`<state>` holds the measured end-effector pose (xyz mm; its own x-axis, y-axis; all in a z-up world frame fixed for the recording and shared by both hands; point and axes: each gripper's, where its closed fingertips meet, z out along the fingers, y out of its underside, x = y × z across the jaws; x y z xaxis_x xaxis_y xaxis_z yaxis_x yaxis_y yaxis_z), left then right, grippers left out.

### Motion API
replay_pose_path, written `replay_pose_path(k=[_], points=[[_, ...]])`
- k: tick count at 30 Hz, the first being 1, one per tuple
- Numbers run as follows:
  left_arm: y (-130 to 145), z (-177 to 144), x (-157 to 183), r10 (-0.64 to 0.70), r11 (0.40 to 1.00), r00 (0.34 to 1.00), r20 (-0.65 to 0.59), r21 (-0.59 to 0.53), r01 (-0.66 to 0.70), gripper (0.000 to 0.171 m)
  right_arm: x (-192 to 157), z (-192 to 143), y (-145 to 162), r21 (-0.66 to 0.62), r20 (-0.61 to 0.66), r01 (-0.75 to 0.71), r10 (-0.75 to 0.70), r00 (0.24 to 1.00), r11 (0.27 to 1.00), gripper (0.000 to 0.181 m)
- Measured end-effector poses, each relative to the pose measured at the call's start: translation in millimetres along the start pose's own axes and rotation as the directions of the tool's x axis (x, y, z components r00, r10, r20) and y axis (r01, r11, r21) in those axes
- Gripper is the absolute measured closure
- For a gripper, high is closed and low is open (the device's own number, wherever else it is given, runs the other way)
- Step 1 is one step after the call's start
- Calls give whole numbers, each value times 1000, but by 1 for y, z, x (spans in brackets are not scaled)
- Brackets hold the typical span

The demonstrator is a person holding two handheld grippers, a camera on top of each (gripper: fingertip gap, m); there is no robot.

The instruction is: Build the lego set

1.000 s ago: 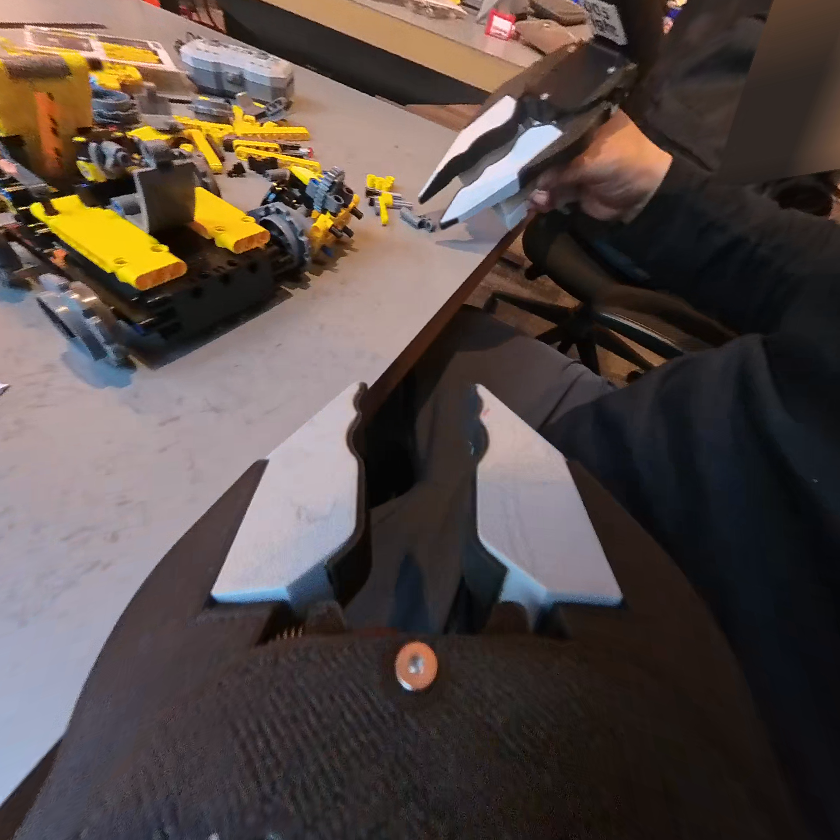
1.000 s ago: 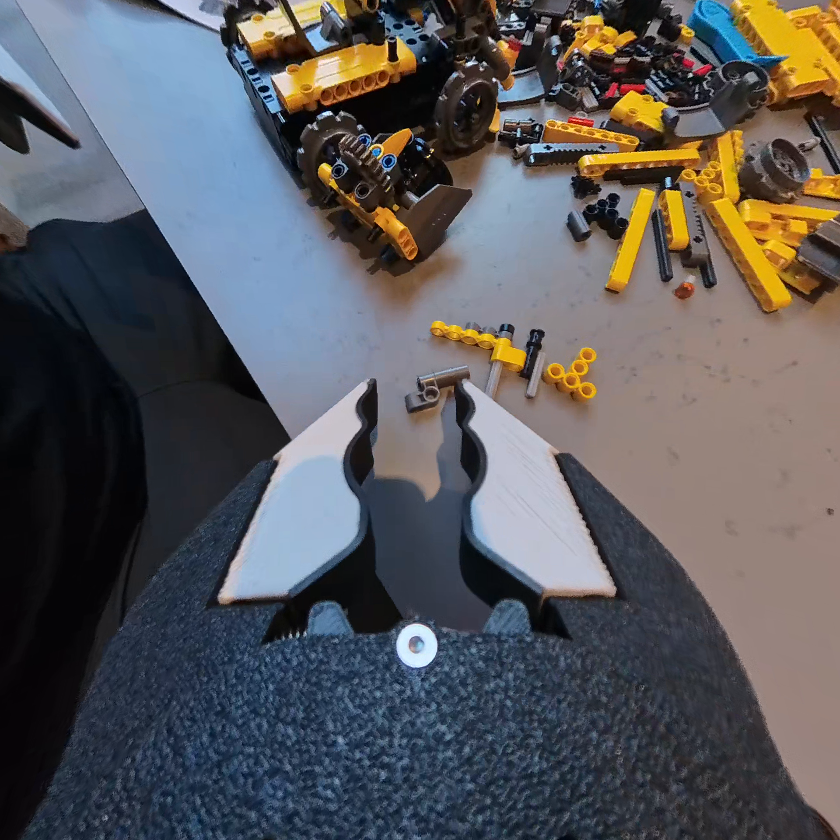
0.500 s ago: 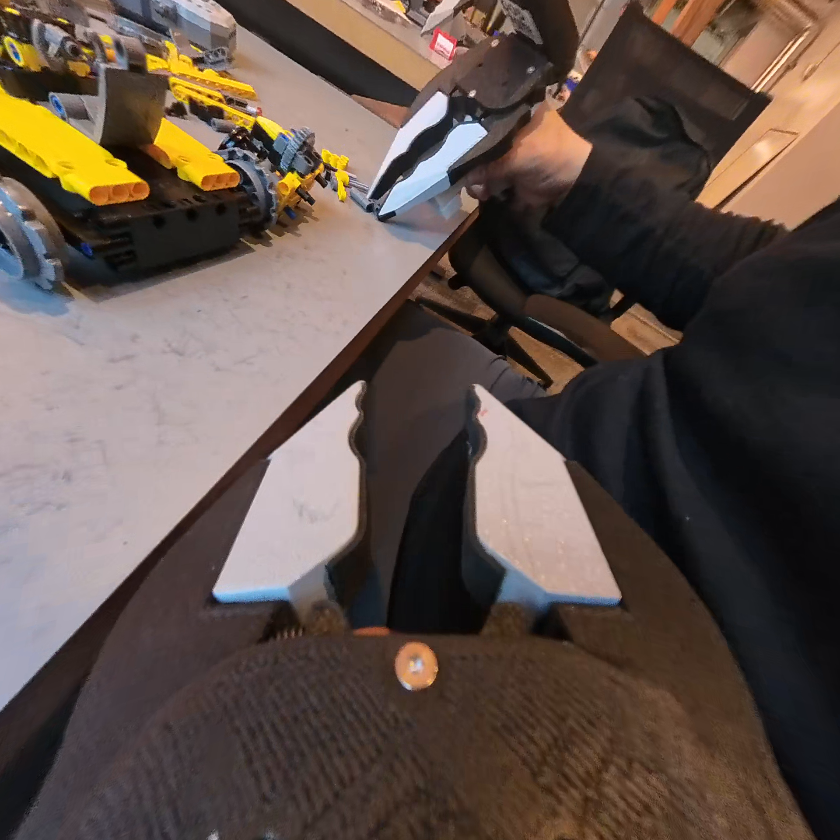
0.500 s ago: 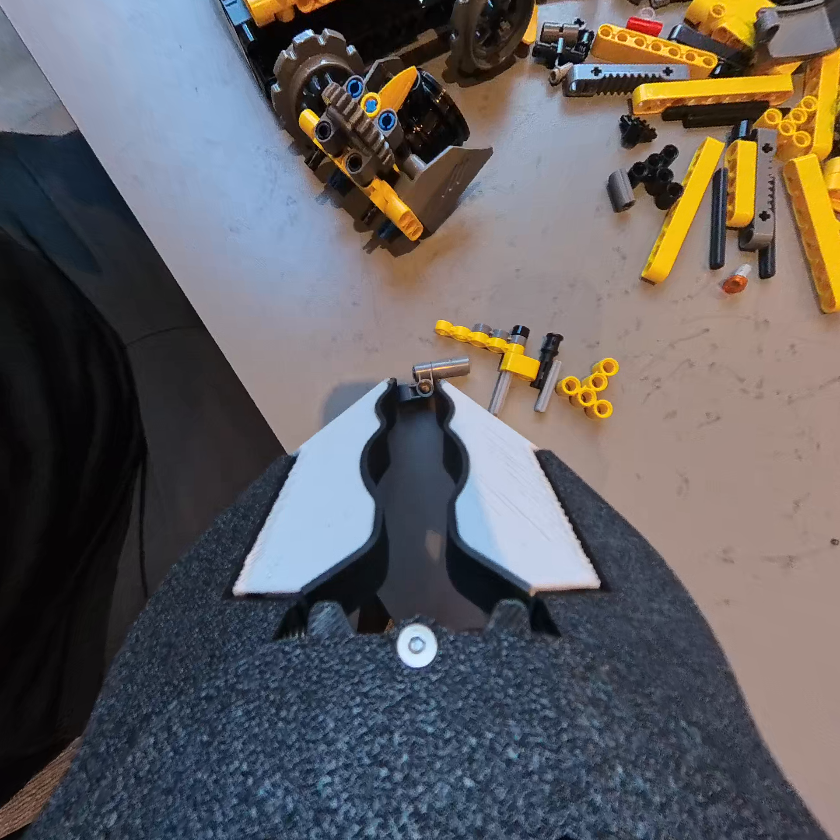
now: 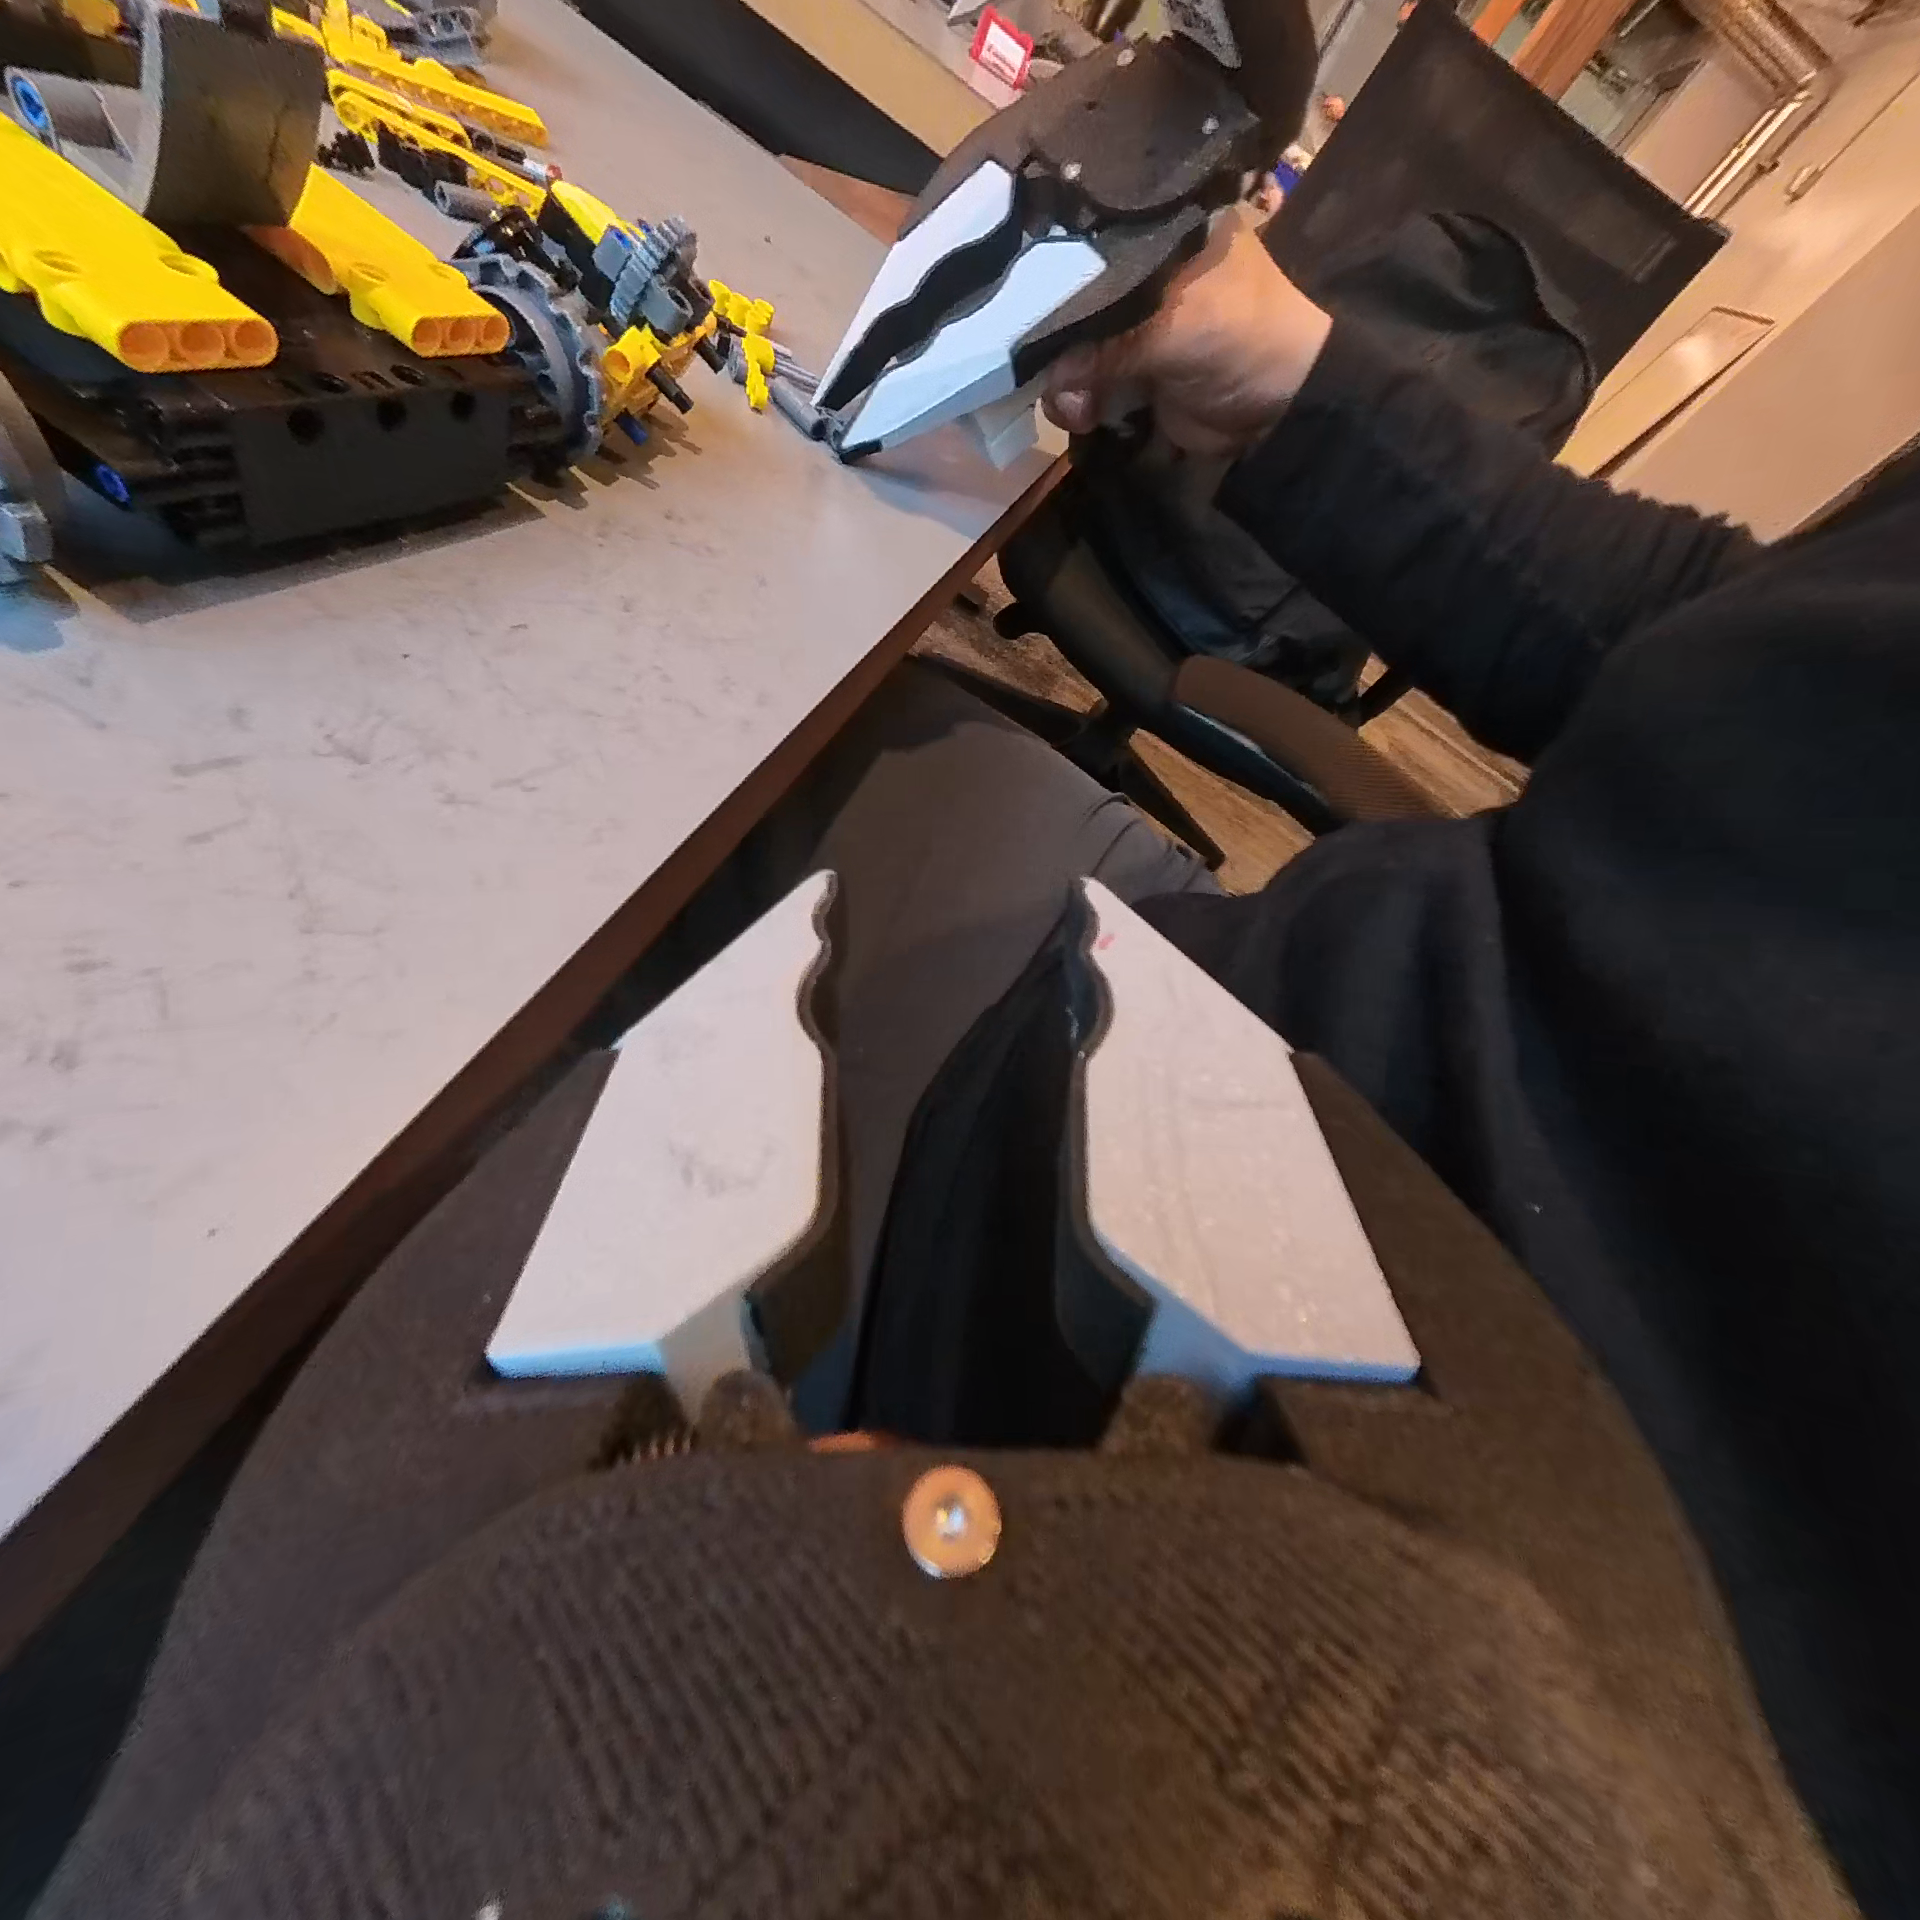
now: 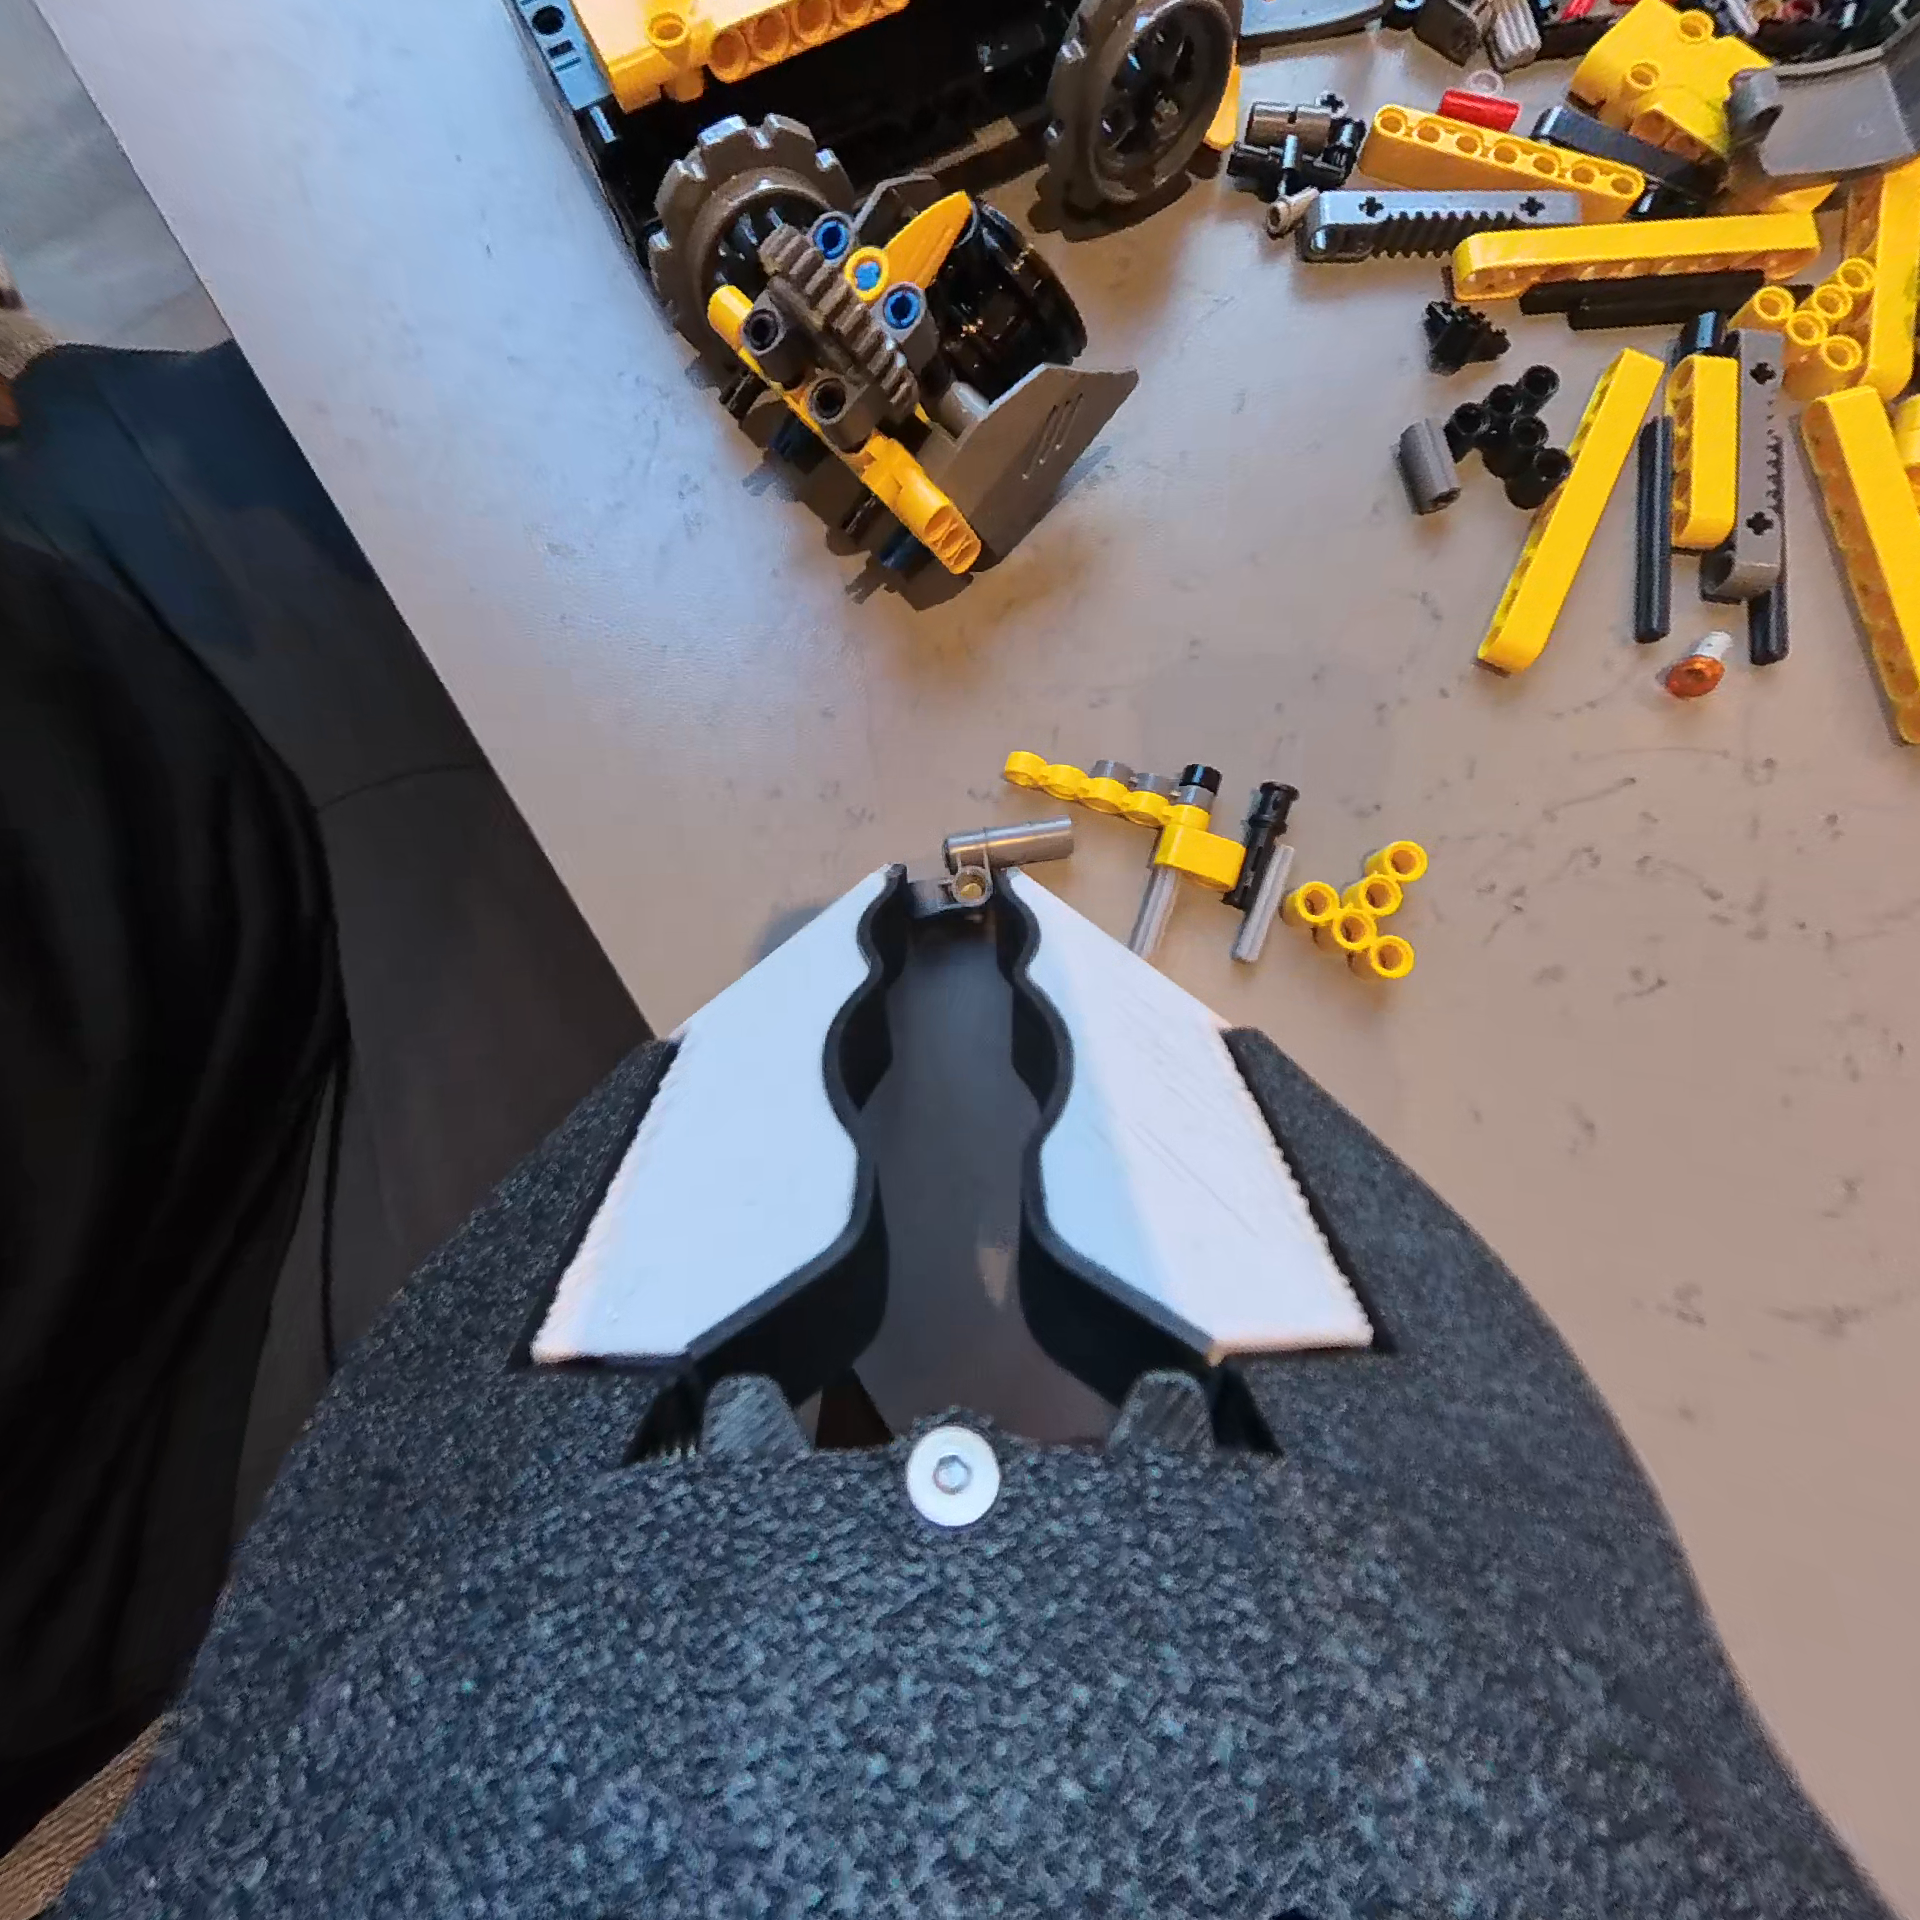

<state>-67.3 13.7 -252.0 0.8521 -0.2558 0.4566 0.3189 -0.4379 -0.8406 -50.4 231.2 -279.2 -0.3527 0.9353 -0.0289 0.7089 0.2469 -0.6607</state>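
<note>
R tool (image 6: 951,883) clamped on grey connector (image 6: 997,854) at counter (image 6: 1351,1195) edge; L tool (image 5: 951,894) spread apart, empty, off the counter over a lap.
R view only: connector's barrel lies flat, long axis left-right, beside yellow beam (image 6: 1101,795) and yellow cluster (image 6: 1356,914). L view only: hand (image 5: 1195,364) gripping R tool, chair (image 5: 1299,644), model (image 5: 312,343) side-on. Smooth plastic parts; scuffed grey top.

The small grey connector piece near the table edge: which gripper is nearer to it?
Right. The right gripper has its fingertips closed on the grey connector piece. The left gripper hangs open off the table edge, over the person's lap, well away.
</note>
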Motion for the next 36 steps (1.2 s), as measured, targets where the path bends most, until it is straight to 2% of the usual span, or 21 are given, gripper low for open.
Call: replay_pose_path(k=[19,25,28,33,36], points=[[1,23,-11,55,997,997,47,-63,-52,131,-2,-15,-2,146,29,-19,15,999,989,154],[5,26,-11,77,994,996,52,-86,-72,131,-4,-2,0,91,47,-45,41,998,995,153],[5,23,-10,83,993,995,53,-84,-79,131,-10,1,-3,80,85,-53,46,995,995,164],[5,14,-7,61,996,998,36,-61,-59,131,-22,2,-3,4,117,54,-54,992,999,166],[2,10,-1,46,998,999,11,-38,-46,131,-34,1,-5,-17,206,120,-114,972,993,166]])
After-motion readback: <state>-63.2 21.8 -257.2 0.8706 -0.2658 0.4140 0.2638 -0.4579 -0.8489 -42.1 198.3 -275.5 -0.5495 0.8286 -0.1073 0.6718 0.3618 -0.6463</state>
